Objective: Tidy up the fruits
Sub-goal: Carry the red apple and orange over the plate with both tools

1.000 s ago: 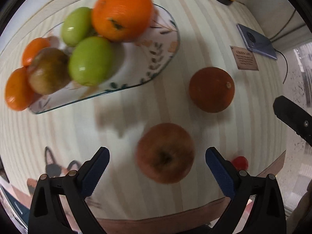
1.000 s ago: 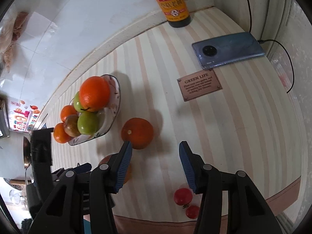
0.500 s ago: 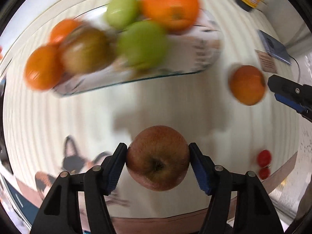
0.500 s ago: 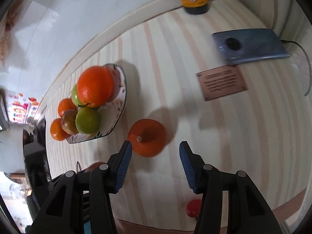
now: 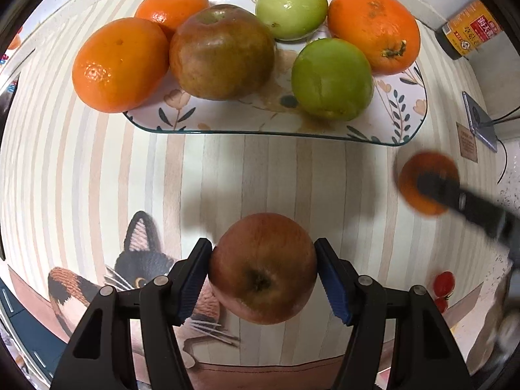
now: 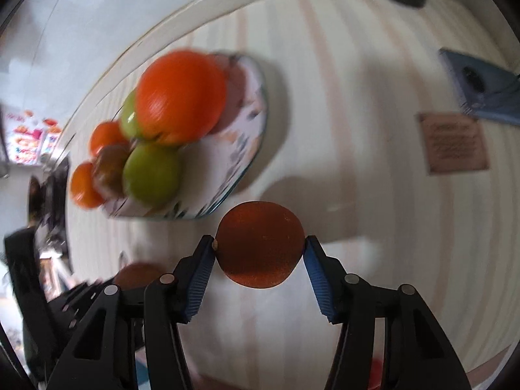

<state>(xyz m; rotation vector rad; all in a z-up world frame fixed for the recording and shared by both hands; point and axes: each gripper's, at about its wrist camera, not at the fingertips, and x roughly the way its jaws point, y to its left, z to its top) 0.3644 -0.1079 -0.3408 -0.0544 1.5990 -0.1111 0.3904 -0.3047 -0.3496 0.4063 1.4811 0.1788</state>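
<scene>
My left gripper (image 5: 262, 250) is shut on a red apple (image 5: 263, 273), both blue pads pressed to its sides just above the striped tablecloth. Beyond it the flowered plate (image 5: 403, 120) carries several fruits: oranges, two green fruits and a brownish apple (image 5: 221, 52). In the right wrist view my right gripper (image 6: 260, 243) straddles a loose dark orange (image 6: 260, 250) lying on the cloth beside the plate (image 6: 247, 149). Its jaws are opening and the pads flank the orange without squeezing it. The left wrist view shows that orange (image 5: 425, 175) partly covered by a blurred right finger.
A sauce bottle (image 5: 468, 29) stands at the back right by the wall. A phone (image 5: 477, 120) on a cable and a small brown plaque (image 5: 466, 143) lie to the right. Two small red tomatoes (image 5: 443, 282) sit near the table's front edge. A cat picture (image 5: 143, 260) marks the cloth.
My left gripper shut on the red apple and carried it closer to the plate. My right gripper came down over the loose orange, and its jaws widened around it.
</scene>
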